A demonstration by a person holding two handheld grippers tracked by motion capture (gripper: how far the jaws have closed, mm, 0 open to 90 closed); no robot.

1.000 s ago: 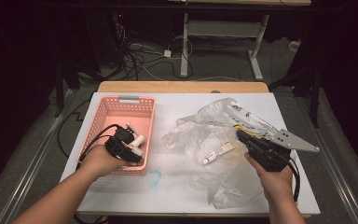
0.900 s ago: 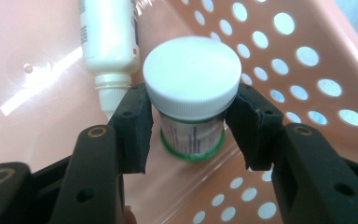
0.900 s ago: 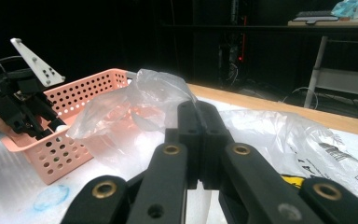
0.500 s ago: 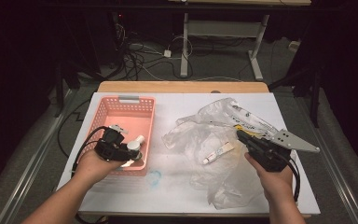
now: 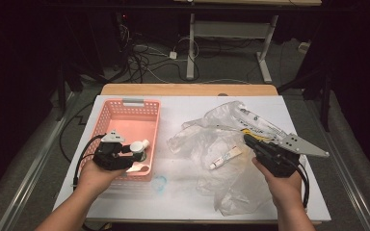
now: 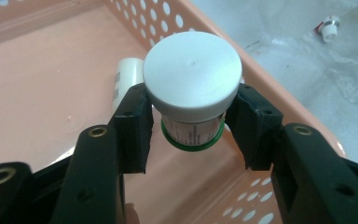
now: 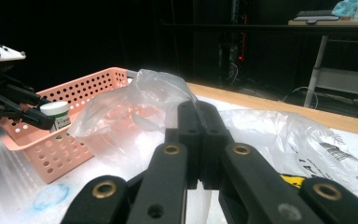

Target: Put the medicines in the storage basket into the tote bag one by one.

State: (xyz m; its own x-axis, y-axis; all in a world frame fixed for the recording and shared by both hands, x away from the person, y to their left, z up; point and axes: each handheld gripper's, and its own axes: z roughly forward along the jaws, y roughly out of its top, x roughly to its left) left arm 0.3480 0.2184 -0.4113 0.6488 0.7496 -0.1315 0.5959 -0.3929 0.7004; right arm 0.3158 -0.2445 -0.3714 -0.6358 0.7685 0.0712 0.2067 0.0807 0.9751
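The jar (image 6: 192, 88) sits clamped in my left gripper (image 6: 191, 126), its jaws pressing below the white lid, hanging over the pink basket (image 5: 107, 117) near the basket's right wall. Under the jar a white tube (image 6: 125, 80) lies on the basket floor. Right of the basket my right gripper (image 7: 199, 140) rests over the plastic bag (image 5: 221, 139) with its jaws closed on nothing. My worry — let go from this height and the jar may bounce or clip the wall.

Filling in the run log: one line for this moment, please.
left gripper: shut on white-capped jar | over pink perforated plastic basket | right gripper: shut, by clear plastic bag
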